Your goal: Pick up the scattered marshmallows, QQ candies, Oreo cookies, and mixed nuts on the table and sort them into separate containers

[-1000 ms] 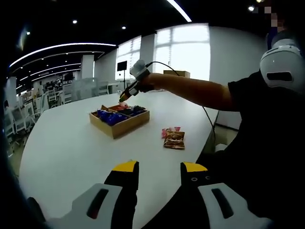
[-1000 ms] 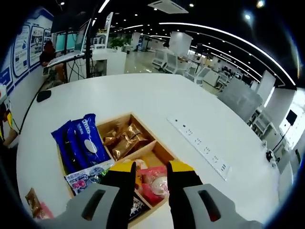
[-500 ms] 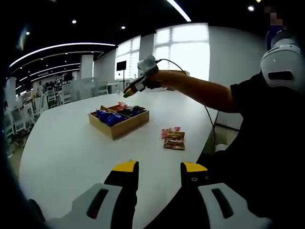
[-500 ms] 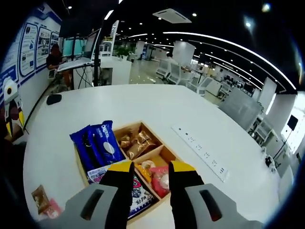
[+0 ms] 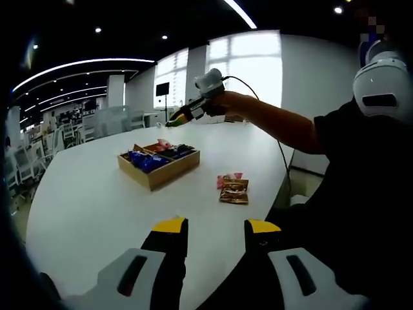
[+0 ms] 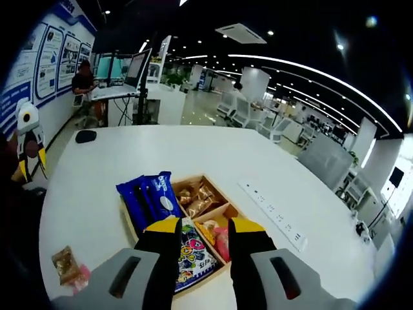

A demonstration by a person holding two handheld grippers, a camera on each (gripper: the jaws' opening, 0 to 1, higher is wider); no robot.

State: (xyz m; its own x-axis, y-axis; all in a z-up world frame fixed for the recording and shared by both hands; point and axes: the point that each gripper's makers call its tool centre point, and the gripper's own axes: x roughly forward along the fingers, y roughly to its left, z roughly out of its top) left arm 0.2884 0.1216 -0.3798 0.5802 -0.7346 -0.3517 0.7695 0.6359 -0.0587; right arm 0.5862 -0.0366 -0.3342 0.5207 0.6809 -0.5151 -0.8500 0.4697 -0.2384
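In the right gripper view, the right gripper point(image 6: 203, 226) hangs above a wooden tray point(image 6: 126, 213) on the white table point(image 6: 193, 148), its yellow-tipped jaws apart with nothing between them. The tray's compartments hold blue Oreo packs point(image 6: 150, 199), brown nut packets point(image 6: 197, 197), a colourful candy bag point(image 6: 193, 255) and a pink packet point(image 6: 222, 242), partly hidden behind the jaws. Two small packets point(image 6: 68, 266), one brown and one pink, lie on the table well apart from the tray, toward the near edge. A white power strip point(image 6: 271, 213) runs along the table beyond the tray, and a dark mouse-like thing point(image 6: 85, 136) sits near the far edge. In the left gripper view, the left gripper point(image 5: 213, 227) is held low over the table edge, jaws apart and empty; the person's outstretched arm point(image 5: 277, 126) reaches over the table and carries the right gripper above the tray point(image 5: 158, 175), with the two loose packets point(image 5: 232, 189) lying between the tray and the person.
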